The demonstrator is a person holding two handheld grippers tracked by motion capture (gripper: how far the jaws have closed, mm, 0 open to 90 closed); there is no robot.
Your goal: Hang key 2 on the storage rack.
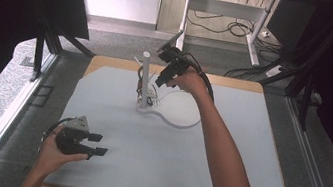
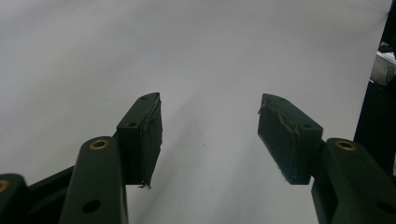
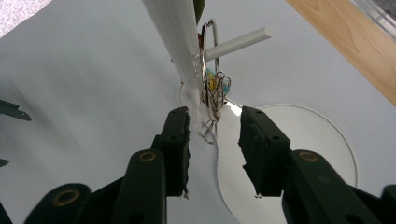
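Observation:
A white stand has an upright post (image 1: 145, 67) and a flat rounded base (image 1: 175, 121) and stands at the far middle of the table. In the right gripper view the post (image 3: 175, 42) carries a side peg (image 3: 238, 42). A metal ring with a bunch of wire clips (image 3: 212, 88) hangs there against the post. My right gripper (image 1: 161, 80) reaches down beside the post. Its jaws (image 3: 215, 116) stand apart just short of the bunch's lower end, pressing on nothing. My left gripper (image 1: 99, 144) rests low at the near left, open (image 2: 210, 116) over bare sheet.
A pale sheet (image 1: 142, 170) covers the wooden table, whose edge (image 3: 345, 51) shows at the far side. Black frame struts (image 1: 39, 53) rise beside the table's left and right sides. Cables (image 1: 235, 28) and desk legs lie on the floor behind.

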